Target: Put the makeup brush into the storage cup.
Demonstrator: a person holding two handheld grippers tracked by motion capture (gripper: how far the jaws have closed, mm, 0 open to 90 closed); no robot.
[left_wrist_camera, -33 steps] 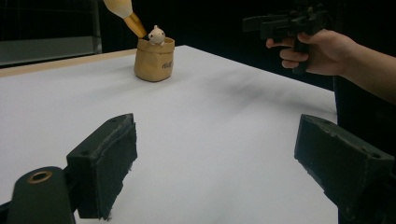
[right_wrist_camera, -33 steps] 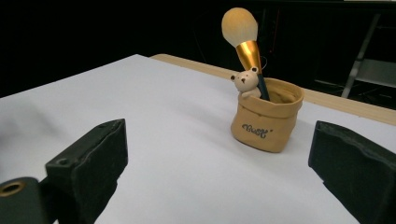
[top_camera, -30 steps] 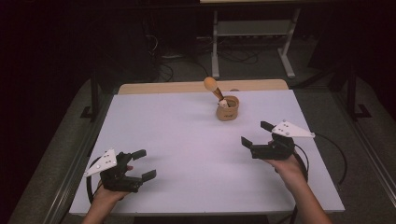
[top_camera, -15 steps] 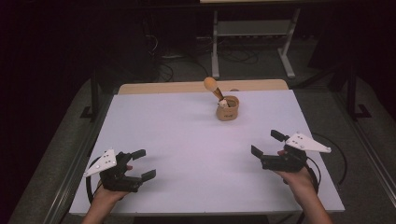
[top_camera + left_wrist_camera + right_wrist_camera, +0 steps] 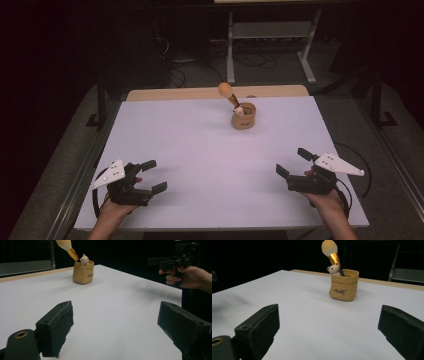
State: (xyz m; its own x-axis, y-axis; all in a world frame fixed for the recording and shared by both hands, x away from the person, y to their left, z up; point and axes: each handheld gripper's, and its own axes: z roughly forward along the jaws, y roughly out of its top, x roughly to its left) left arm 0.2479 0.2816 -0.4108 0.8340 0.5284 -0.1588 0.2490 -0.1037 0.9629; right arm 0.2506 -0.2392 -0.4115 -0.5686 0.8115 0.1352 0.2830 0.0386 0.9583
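Holder: a small tan pouch-shaped holder [image 5: 243, 116] stands upright in the upper middle of the high view, toward the far edge of the white surface [image 5: 200, 150]; well apart from both grippers, so neither can disturb it.
Brush: a brush [image 5: 228, 93] with a rounded pale head and gold ferrule stands handle-down in the holder, leaning toward the upper left of the frame; the holder's rim props it, which is why it tilts rather than falls.
Figure: a small white bear figure [image 5: 333, 269] peeks over the holder's rim beside the brush.
Left gripper: the left gripper [image 5: 150, 176] sits at the lower left of the high view, jaws spread wide and holding nothing, low over the surface near its front edge.
Right gripper: the right gripper [image 5: 295, 162] sits at the lower right, jaws likewise parted and empty, pointed up-frame at the holder.
Reading: both grippers look parked at rest near the person, wide apart, leaving the middle bare; likely a ready pose before any reach to the holder.
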